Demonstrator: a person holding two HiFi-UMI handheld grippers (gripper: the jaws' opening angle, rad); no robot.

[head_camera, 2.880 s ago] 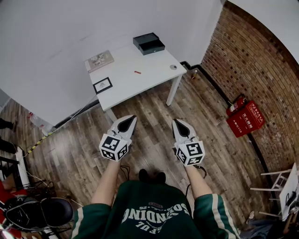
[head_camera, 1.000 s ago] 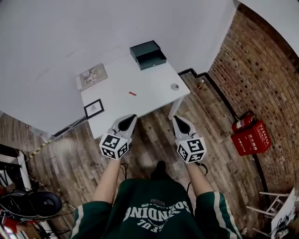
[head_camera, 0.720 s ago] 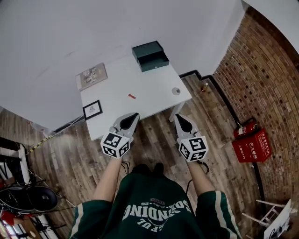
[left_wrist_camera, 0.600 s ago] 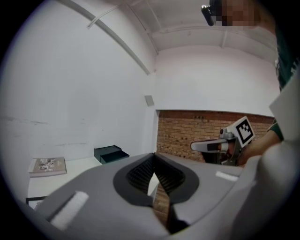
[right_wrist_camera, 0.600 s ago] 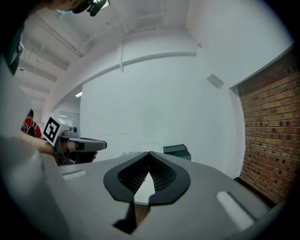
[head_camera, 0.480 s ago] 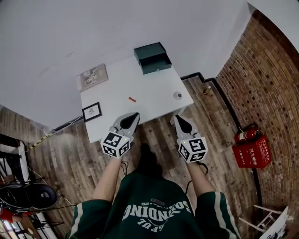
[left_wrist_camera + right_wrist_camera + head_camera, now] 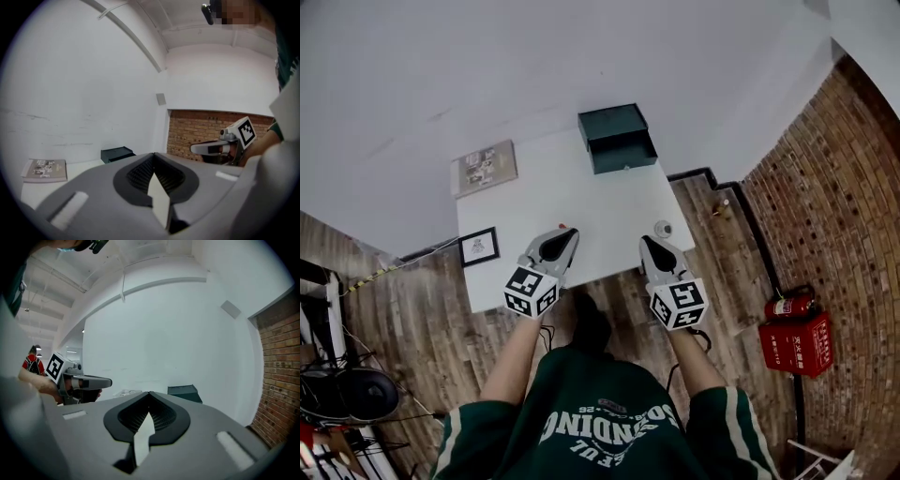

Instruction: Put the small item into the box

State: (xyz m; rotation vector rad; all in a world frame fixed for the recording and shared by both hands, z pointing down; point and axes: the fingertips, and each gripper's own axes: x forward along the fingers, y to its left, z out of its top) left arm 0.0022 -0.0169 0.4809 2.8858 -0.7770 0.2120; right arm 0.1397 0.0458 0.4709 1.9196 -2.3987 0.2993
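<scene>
A dark green open box [image 7: 619,138] stands at the far edge of the white table [image 7: 609,202]; it also shows as the box [image 7: 117,153] and the box [image 7: 185,392] in the gripper views. A small red item [image 7: 563,227] lies mid-table, just beyond the tip of my left gripper [image 7: 565,235]. A small round grey item [image 7: 663,228] sits near the table's right edge, beside my right gripper [image 7: 646,243]. Both grippers hover over the table's near edge, shut and holding nothing. The left gripper [image 7: 152,157] and right gripper [image 7: 149,394] show their tips meeting.
A book [image 7: 485,167] lies at the table's back left and a framed picture [image 7: 478,247] at its front left. A brick wall, a fire extinguisher [image 7: 787,307] and a red cabinet [image 7: 797,342] are to the right. Dark gear [image 7: 347,394] sits on the wooden floor at left.
The person has walked up to the table; both grippers, earlier over the floor, now reach over its near edge. Both stay shut and empty.
</scene>
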